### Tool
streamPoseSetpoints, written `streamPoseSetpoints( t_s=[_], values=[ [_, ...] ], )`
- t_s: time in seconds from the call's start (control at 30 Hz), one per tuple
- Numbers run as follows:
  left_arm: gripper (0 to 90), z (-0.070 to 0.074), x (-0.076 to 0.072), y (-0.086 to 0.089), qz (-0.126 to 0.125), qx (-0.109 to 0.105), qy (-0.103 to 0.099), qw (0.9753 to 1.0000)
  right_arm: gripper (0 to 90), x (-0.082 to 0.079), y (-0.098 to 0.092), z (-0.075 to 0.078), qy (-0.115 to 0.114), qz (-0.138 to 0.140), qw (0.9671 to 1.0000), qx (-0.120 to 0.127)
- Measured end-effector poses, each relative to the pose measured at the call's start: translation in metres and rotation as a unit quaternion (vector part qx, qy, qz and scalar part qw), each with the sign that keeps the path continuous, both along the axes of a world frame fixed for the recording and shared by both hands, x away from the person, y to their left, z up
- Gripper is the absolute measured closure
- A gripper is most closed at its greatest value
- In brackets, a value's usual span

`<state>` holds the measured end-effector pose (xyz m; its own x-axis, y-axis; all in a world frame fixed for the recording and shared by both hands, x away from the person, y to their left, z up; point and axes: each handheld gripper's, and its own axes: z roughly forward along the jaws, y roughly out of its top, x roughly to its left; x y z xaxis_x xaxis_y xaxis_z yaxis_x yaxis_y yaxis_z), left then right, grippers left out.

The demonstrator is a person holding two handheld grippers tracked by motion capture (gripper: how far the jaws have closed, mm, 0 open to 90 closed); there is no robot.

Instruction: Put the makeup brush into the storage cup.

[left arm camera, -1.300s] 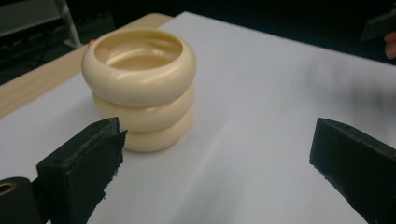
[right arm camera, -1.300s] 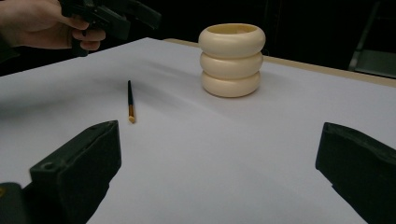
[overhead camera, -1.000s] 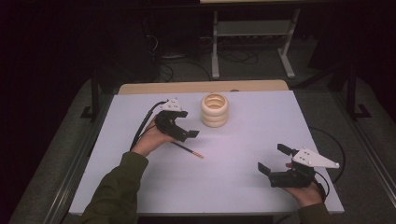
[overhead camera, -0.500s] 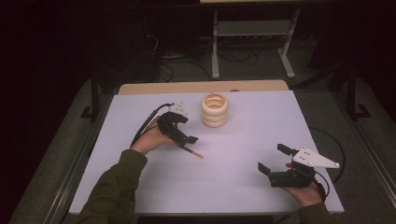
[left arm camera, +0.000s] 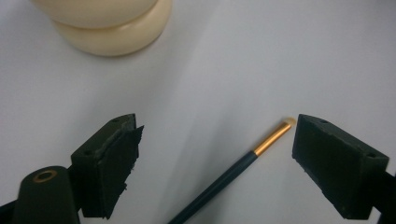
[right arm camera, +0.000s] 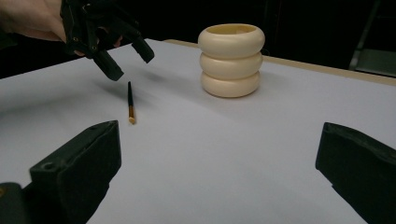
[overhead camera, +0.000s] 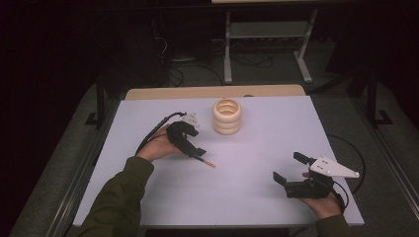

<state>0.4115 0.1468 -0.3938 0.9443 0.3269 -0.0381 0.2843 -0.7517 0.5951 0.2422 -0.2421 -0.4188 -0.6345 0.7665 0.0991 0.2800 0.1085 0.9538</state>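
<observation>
High view: the left hand-held gripper (overhead camera: pixel 191 148) is held wide open over a slim dark brush with a gold ferrule and pale tip (overhead camera: pixel 204 161), which lies flat on the pale lilac desk (overhead camera: pixel 276 128), at about seven o'clock from the cream ribbed holder of three stacked rings (overhead camera: pixel 227 116). In the left gripper view the brush (left arm camera: pixel 233 172) is seen between the jaws, untouched, its tip near the right jaw. The right hand-held gripper (overhead camera: pixel 295 174) is parked, jaws spread wide, well apart at five o'clock. A miss is judged likely if the jaws are closed off-centre: the thin handle could be rolled aside or pressed flat against the desk.
</observation>
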Motion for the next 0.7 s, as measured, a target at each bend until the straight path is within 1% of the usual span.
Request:
streamPoseSetpoints(
  t_s=[0.03, 0.07, 0.1, 0.13, 0.17, 0.2, 0.27, 0.3, 0.33, 0.37, 0.4, 0.43, 0.5, 0.53, 0.57, 0.7],
  values=[
    [15.4, 0.0000, 0.0000, 0.0000, 0.000, 0.000, 0.000, 1.0000, 0.0, 0.0000, 0.0000, 0.0000, 0.000, 0.000, 1.0000, 0.000],
    [16.7, -0.0004, -0.0006, -0.0003, -0.002, 0.010, 0.005, 0.9999, 0.0, 0.0000, 0.0000, 0.0000, 0.000, 0.000, 1.0000, 0.000],
    [17.9, -0.0004, -0.0006, -0.0003, -0.002, 0.010, 0.005, 0.9999, 0.0, 0.0000, 0.0000, 0.0000, 0.000, 0.000, 1.0000, 0.000],
    [19.9, -0.0006, -0.0010, -0.0010, -0.006, 0.018, 0.009, 0.9998, 0.0, 0.0000, 0.0000, 0.0000, 0.000, 0.000, 1.0000, 0.000],
    [22.2, -0.0006, -0.0010, -0.0010, -0.006, 0.018, 0.009, 0.9998, 0.0, 0.0000, 0.0000, 0.0000, 0.000, 0.000, 1.0000, 0.000],
    [25.2, -0.0007, -0.0009, -0.0012, -0.016, 0.024, 0.012, 0.9995, 0.0, 0.0001, 0.0000, 0.0000, 0.000, 0.000, 1.0000, 0.000],
    [29.8, -0.0011, -0.0009, -0.0014, -0.018, 0.027, 0.012, 0.9994, 0.0, 0.0002, -0.0001, 0.0000, 0.001, 0.000, 1.0000, 0.000],
    [29.8, -0.0015, -0.0009, -0.0016, -0.021, 0.030, 0.016, 0.9992, 0.0, 0.0002, -0.0001, 0.0000, 0.001, 0.000, 1.0000, 0.000],
    [34.2, -0.0022, -0.0011, -0.0017, -0.022, 0.033, 0.020, 0.9990, 0.0, 0.0002, -0.0002, 0.0000, 0.001, 0.001, 1.0000, 0.001],
    [35.4, -0.0029, -0.0002, -0.0015, -0.030, 0.041, 0.021, 0.9985, 0.0, 0.0002, -0.0003, 0.0000, 0.001, 0.001, 1.0000, 0.001],
    [37.3, -0.0039, -0.0004, -0.0016, -0.029, 0.042, 0.022, 0.9984, 0.0, 0.0002, -0.0003, 0.0000, 0.001, 0.001, 1.0000, 0.001],
    [38.4, -0.0039, -0.0004, -0.0016, -0.029, 0.042, 0.022, 0.9984, 0.0, 0.0002, -0.0003, 0.0000, 0.001, 0.001, 1.0000, 0.001],
    [40.1, -0.0054, 0.0006, -0.0014, -0.034, 0.052, 0.019, 0.9978, 0.0, 0.0002, -0.0004, 0.0000, 0.001, 0.001, 1.0000, 0.001],
    [41.9, -0.0054, 0.0006, -0.0014, -0.034, 0.052, 0.019, 0.9978, 0.0, 0.0002, -0.0004, 0.0000, 0.001, 0.001, 1.0000, 0.001],
    [41.9, -0.0057, 0.0007, -0.0014, -0.037, 0.056, 0.020, 0.9975, 0.0, 0.0002, -0.0003, 0.0000, 0.001, 0.001, 1.0000, 0.001],
    [46.5, -0.0066, 0.0007, -0.0021, -0.044, 0.072, 0.018, 0.9963, 0.0, 0.0001, 0.0001, 0.0000, 0.001, 0.002, 1.0000, 0.001]
  ],
)
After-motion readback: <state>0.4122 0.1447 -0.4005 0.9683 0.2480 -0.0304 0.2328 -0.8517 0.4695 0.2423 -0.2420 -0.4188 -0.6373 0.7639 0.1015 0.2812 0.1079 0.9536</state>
